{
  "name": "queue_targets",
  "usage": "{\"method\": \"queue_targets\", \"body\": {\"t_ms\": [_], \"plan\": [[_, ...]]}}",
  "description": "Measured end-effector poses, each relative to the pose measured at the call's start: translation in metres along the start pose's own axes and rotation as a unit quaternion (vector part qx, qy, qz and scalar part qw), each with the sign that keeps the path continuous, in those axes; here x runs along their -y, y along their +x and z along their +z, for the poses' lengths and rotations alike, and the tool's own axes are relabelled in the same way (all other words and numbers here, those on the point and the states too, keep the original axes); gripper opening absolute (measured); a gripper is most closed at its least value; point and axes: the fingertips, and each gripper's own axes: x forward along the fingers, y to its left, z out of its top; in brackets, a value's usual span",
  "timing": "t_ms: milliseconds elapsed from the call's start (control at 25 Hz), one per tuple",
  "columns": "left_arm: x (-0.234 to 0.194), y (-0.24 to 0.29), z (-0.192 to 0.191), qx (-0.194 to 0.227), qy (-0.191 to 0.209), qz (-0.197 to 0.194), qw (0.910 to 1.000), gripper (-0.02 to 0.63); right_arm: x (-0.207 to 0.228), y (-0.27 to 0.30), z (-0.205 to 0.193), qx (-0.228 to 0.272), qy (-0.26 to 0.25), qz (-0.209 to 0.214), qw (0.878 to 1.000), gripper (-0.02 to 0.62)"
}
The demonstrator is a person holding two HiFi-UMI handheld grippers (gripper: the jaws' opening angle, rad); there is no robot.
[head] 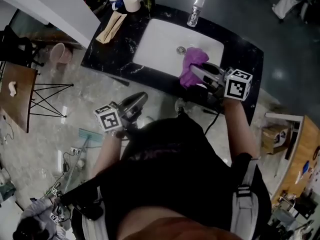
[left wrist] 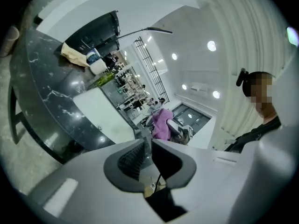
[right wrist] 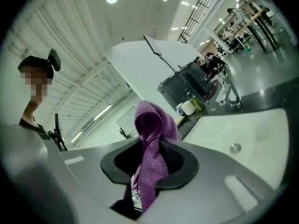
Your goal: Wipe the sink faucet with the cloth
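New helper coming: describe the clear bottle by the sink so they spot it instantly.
Start at the white sink in the black counter. At its far right corner stands a small clear bottle, alone, away from the mugs opposite.

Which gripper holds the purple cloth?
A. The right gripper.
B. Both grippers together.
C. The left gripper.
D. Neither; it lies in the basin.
A: the purple cloth is pinched between the jaws of the right gripper, while the left gripper is shut on nothing.
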Motion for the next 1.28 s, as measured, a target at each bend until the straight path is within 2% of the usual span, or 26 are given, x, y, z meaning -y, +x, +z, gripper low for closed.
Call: {"method": "queue_targets", "body": {"t_ms": [120, 240, 360, 480, 680, 760, 800, 840, 920, 1040, 1160, 1280], "plan": [[0.022, 0.011, -0.003, -0.033, 0.005, -0.054, 0.9979, 0.093, -0.037, 0.011, -0.057, 0.012, 0.022, -0.007, 1.000, 0.104], [0.037, 0.019, -0.015, -0.079, 0.019, -0.084, 0.9931, 0.176, -0.065, 0.021, -0.110, 0.006, 0.031, -0.008, 0.999, 0.104], [0.052, 0.026, -0.035, -0.118, 0.015, -0.121, 0.9856, 0.199, -0.087, 0.022, -0.152, -0.017, 0.025, -0.008, 1.000, 0.105], [0.068, 0.030, -0.059, -0.151, 0.010, -0.161, 0.9753, 0.188, -0.099, 0.014, -0.174, -0.002, 0.040, -0.015, 0.999, 0.106], [0.093, 0.029, -0.087, -0.185, 0.034, -0.183, 0.9649, 0.179, -0.109, -0.011, -0.193, 0.013, 0.044, -0.030, 0.998, 0.107], [0.111, 0.035, -0.095, -0.190, 0.029, -0.202, 0.9604, 0.203, -0.109, -0.023, -0.193, 0.019, 0.042, -0.036, 0.998, 0.107], [0.119, 0.040, -0.099, -0.190, 0.026, -0.210, 0.9588, 0.250, -0.109, -0.030, -0.192, 0.020, 0.041, -0.037, 0.998, 0.107], [0.126, 0.046, -0.103, -0.188, 0.028, -0.211, 0.9590, 0.282, -0.110, -0.036, -0.192, 0.019, 0.038, -0.038, 0.998, 0.107], [0.130, 0.055, -0.112, -0.180, 0.045, -0.197, 0.9627, 0.229, -0.114, -0.045, -0.194, 0.021, 0.030, -0.036, 0.999, 0.107], [0.135, 0.059, -0.126, -0.181, 0.059, -0.172, 0.9666, 0.197, -0.117, -0.060, -0.201, 0.021, 0.027, -0.032, 0.999, 0.109], [0.139, 0.065, -0.134, -0.178, 0.046, -0.143, 0.9725, 0.129, -0.114, -0.078, -0.205, 0.026, 0.038, -0.025, 0.999, 0.130], [0.127, 0.063, -0.128, -0.143, 0.033, -0.110, 0.9830, 0.109, -0.111, -0.089, -0.205, 0.038, 0.044, -0.010, 0.998, 0.167]]}}
